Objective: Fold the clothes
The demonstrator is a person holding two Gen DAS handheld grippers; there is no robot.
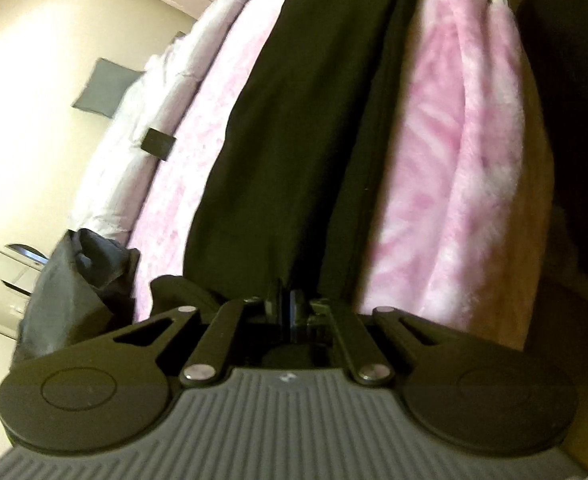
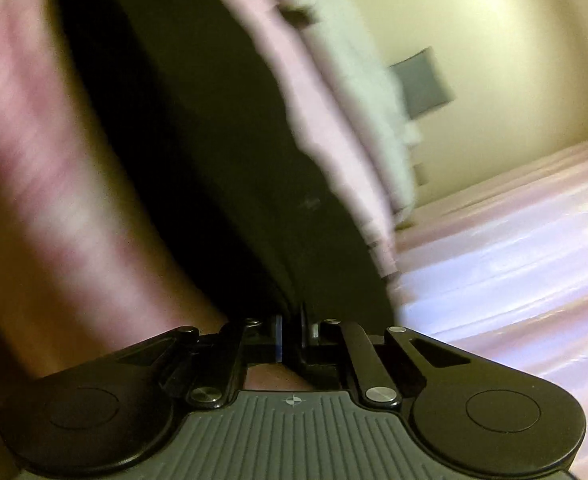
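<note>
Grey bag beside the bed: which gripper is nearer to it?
Left. The grey bag lies just left of the left gripper, which is shut on the black garment. The right gripper grips the same garment; no bag shows in its view.

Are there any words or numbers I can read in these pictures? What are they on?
None: no word, number or brand can be read in either view.
Left gripper body: only a tiny pale mark, no letters.
Right gripper body: only a small crosshair sign, no letters.
Dark garment: a faint pale speck shows in the right wrist view, too blurred to read.
Pink blanket: only a pattern.
</note>
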